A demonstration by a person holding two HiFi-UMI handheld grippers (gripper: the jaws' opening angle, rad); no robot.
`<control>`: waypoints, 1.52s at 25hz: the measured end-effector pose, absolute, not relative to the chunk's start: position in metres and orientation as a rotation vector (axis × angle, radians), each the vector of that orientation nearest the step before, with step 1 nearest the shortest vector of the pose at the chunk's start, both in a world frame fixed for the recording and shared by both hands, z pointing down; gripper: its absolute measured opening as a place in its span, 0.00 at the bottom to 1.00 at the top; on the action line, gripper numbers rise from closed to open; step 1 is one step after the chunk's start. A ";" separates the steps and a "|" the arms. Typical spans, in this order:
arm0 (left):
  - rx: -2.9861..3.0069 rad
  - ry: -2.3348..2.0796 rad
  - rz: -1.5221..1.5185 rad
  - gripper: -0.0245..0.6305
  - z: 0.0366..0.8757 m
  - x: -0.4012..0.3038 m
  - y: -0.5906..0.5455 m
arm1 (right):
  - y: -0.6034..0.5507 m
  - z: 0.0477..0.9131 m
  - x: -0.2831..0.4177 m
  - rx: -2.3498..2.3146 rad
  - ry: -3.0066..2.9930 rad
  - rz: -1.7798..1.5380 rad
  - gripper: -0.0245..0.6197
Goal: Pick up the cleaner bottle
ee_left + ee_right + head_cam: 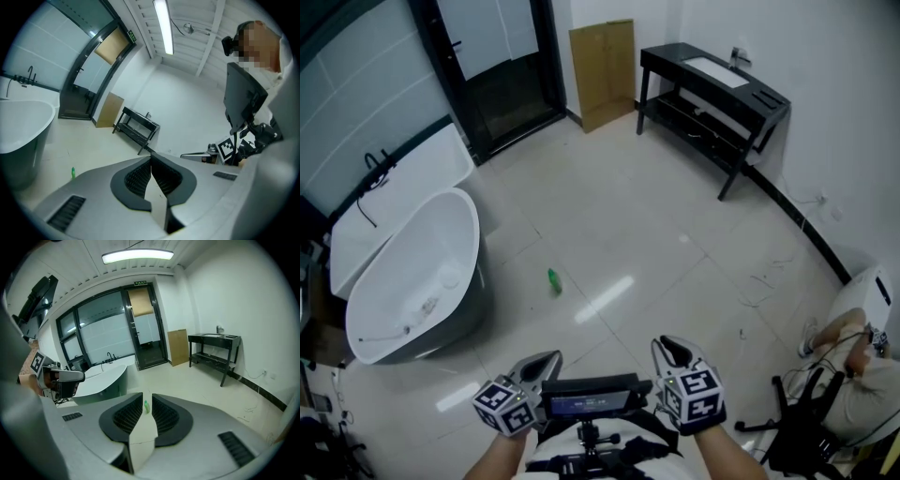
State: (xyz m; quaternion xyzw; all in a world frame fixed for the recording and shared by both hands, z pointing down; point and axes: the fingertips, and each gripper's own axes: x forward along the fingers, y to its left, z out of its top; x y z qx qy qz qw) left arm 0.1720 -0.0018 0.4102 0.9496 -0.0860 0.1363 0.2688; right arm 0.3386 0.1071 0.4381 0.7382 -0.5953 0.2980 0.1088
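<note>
**Tiled bathroom floor: green cleaner bottle waiting for pickup**

Item 1, left gripper (547,360): its jaws are pressing flat together with nothing between them, and it is hanging low in front of the person's chest.

Item 2, right gripper (668,344): its jaws are standing a narrow slit apart and gripping nothing. The far-off bottle is showing through that slit in the right gripper view, so this gripper is already pointing at it.

Item 3, cleaner bottle (553,280): small and green, it is sitting alone on the pale floor tiles (656,234), well apart from both grippers. It is near the foot of the white bathtub (412,281) but not touching it. Whether it is standing or lying is too small to tell.

Handling estimate: it is probably light plastic with a smooth, somewhat slippery wall that yields under a hard squeeze. The mid-body is likely offering the safest hold, with the jaws opened wider first.

Item 4, surroundings: a black console table (712,84) and a leaning cardboard sheet (603,70) are standing against the far walls.
</note>
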 end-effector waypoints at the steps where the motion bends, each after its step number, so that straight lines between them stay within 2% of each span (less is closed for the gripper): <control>1: 2.557 -0.254 0.367 0.04 0.410 0.176 -0.004 | 0.103 0.438 0.344 2.157 -1.765 0.870 0.14; 16: 2.517 -0.374 0.362 0.04 0.432 0.188 -0.094 | 0.012 0.440 0.365 2.074 -1.823 0.873 0.14; 30: 2.469 -0.467 0.369 0.04 0.449 0.154 -0.191 | -0.091 0.448 0.355 2.009 -1.823 0.875 0.14; 38: 2.389 -0.593 0.378 0.04 0.470 0.175 -0.211 | -0.142 0.471 0.370 1.829 -1.929 0.892 0.14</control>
